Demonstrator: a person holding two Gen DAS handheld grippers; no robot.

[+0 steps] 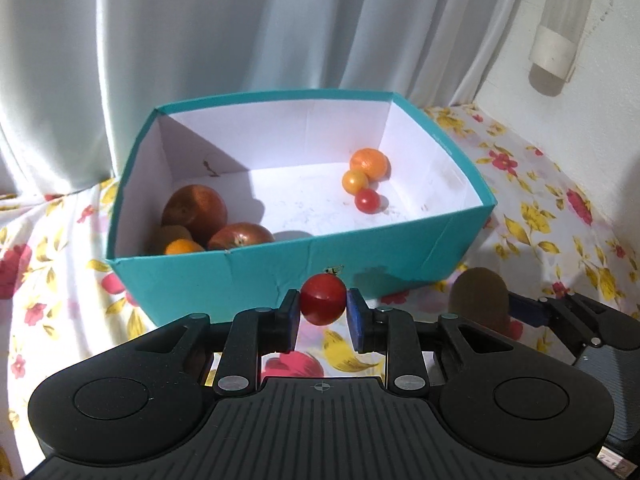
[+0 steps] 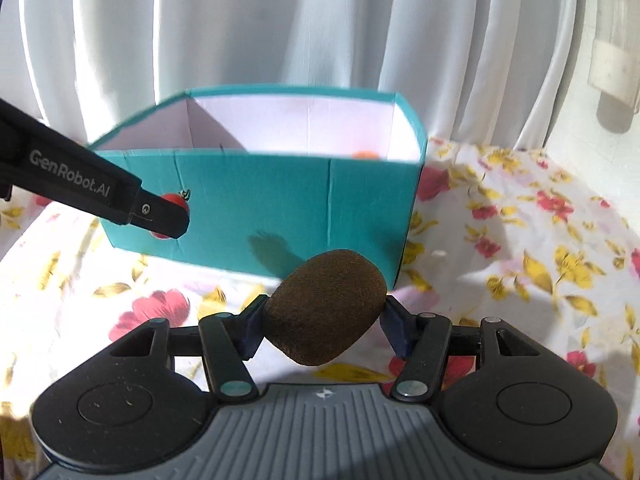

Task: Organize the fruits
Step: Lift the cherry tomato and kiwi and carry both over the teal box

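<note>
Left gripper (image 1: 323, 305) pinched a small round red cherry tomato (image 1: 322, 299) just before the near wall of the open teal cardboard box (image 1: 280, 268). Right gripper (image 2: 322, 316) clamped a fuzzy brown oval kiwi (image 2: 325, 306), near the box's front right corner. Inside the box: two dark red apples (image 1: 195, 210), a small orange (image 1: 369, 164), a yellow-orange tomato (image 1: 354, 181), a red tomato (image 1: 367, 200). Box sat on a floral tablecloth (image 1: 540, 216).
</note>
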